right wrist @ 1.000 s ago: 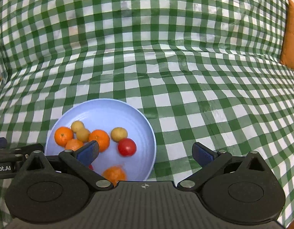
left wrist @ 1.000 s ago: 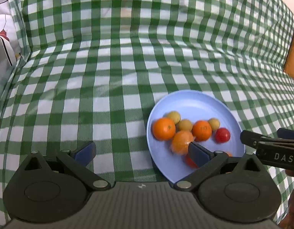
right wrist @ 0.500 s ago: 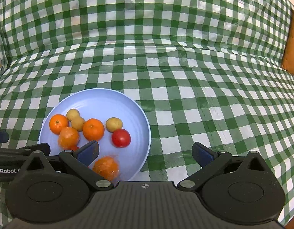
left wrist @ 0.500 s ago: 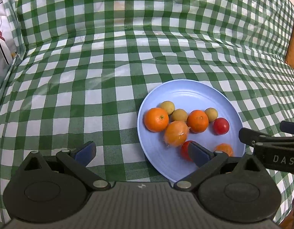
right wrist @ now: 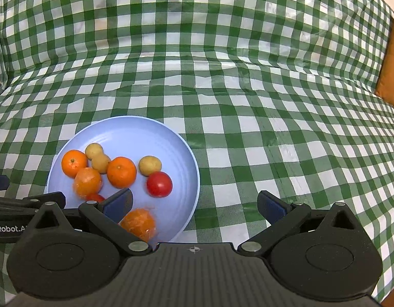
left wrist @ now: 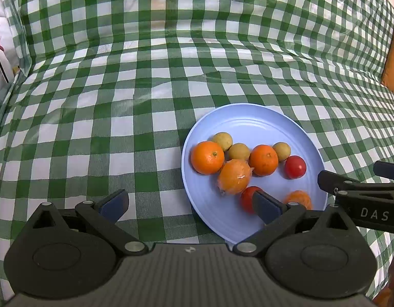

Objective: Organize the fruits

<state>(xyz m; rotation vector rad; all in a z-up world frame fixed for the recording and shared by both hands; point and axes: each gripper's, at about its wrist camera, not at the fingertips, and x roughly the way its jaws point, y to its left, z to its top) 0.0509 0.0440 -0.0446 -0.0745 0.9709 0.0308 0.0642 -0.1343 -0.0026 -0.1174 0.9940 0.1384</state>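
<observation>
Left gripper and right gripper, both with jaws spread wide and holding nothing, hover low over a green-checked tablecloth. Between them lies a pale blue plate carrying two oranges, two wrapped oranges, three small yellowish fruits and two red tomatoes. The left gripper's right finger overlaps the plate's near edge; the right gripper's left finger does likewise.

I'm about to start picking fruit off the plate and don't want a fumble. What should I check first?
1. Left hand-held gripper open, holding nothing: ok.
2. Right hand-held gripper open, holding nothing: ok.
3. All visible fruit on the blue plate: ok.
4. Red tomato free to grasp, apart from its neighbours: ok.
5. Second red fruit unobstructed: not ok, a finger hides part.
6. Destination container in view: not ok.
</observation>
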